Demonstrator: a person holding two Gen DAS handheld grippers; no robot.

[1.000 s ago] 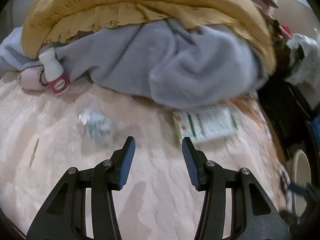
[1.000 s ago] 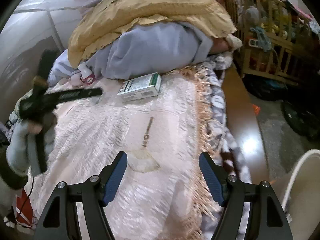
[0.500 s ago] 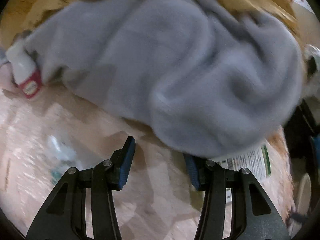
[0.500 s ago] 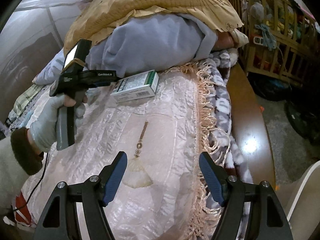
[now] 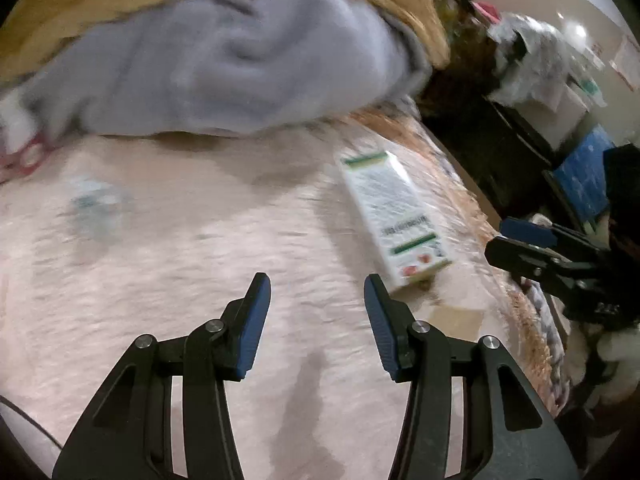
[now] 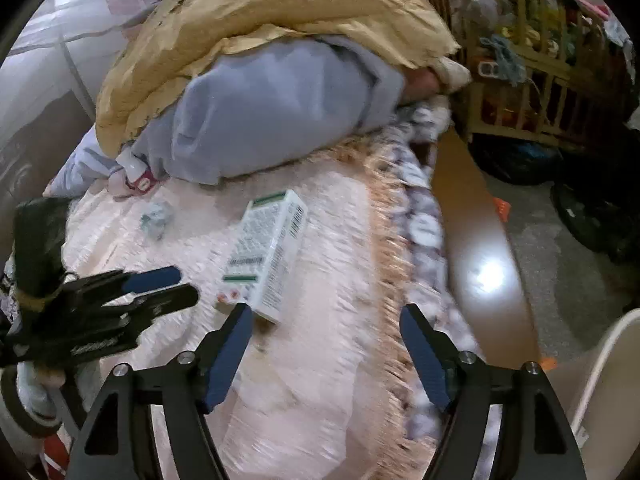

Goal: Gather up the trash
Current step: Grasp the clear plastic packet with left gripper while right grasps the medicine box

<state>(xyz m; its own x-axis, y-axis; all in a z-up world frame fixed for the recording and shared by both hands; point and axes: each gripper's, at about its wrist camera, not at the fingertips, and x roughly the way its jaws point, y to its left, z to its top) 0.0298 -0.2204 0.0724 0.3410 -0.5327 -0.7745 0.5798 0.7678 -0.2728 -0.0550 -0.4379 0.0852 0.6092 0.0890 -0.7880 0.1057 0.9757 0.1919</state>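
Note:
A white and green carton (image 5: 394, 222) lies flat on the pink bedspread (image 5: 200, 264), just ahead and right of my open, empty left gripper (image 5: 317, 300). It also shows in the right wrist view (image 6: 270, 254), just ahead and left of my open, empty right gripper (image 6: 326, 328). A crumpled clear wrapper (image 5: 94, 204) lies further left, also in the right wrist view (image 6: 156, 218). A small white bottle with a red label (image 6: 138, 174) lies against the grey blanket (image 6: 272, 112).
A yellow quilt (image 6: 280, 12) lies over the grey blanket at the back. The bed's fringed edge (image 6: 396, 240) and a brown wooden rail (image 6: 476, 240) run along the right. A wooden crib (image 6: 532, 48) with clutter stands beyond. A white bin rim (image 6: 600, 360) is at lower right.
The left gripper has pulled back from the grey blanket and swung right toward the carton. The right gripper has moved forward toward the carton. The carton now lies turned lengthwise.

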